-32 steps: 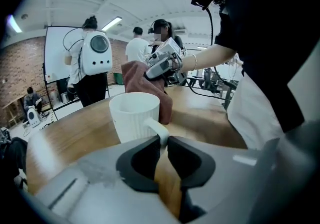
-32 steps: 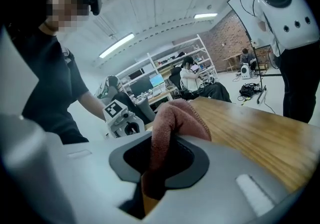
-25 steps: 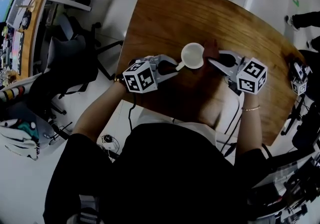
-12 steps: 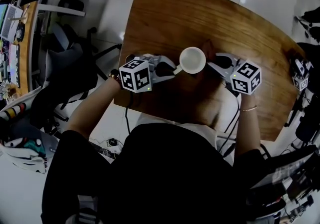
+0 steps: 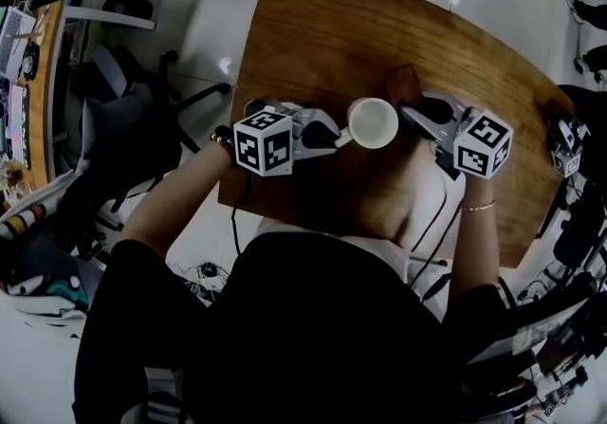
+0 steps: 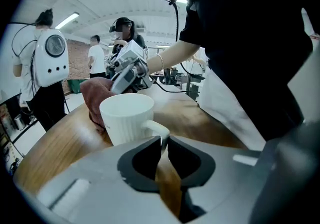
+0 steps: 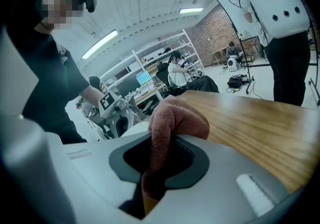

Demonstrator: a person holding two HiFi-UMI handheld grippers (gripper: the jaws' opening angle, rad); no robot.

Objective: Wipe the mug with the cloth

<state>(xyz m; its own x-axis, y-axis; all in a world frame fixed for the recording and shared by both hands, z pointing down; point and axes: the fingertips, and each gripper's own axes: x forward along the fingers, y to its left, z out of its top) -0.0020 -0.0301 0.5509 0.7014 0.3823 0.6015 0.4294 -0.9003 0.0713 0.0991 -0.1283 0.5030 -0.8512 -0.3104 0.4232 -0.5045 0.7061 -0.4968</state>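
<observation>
1. The left tool (image 6: 164,140) is clamped on the handle of the white mug (image 6: 126,117), which is upright at the centre of the head view, over the wooden counter (image 5: 332,24).
2. The right tool (image 7: 159,168) pinches the reddish cloth (image 7: 175,115), bunched just beside the mug.
3. A chair (image 5: 128,114) stands at the frame's left.

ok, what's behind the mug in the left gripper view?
The cloth, pinched in the right claw, bunched at its far side. The mug covers the cloth's lower part.
</observation>
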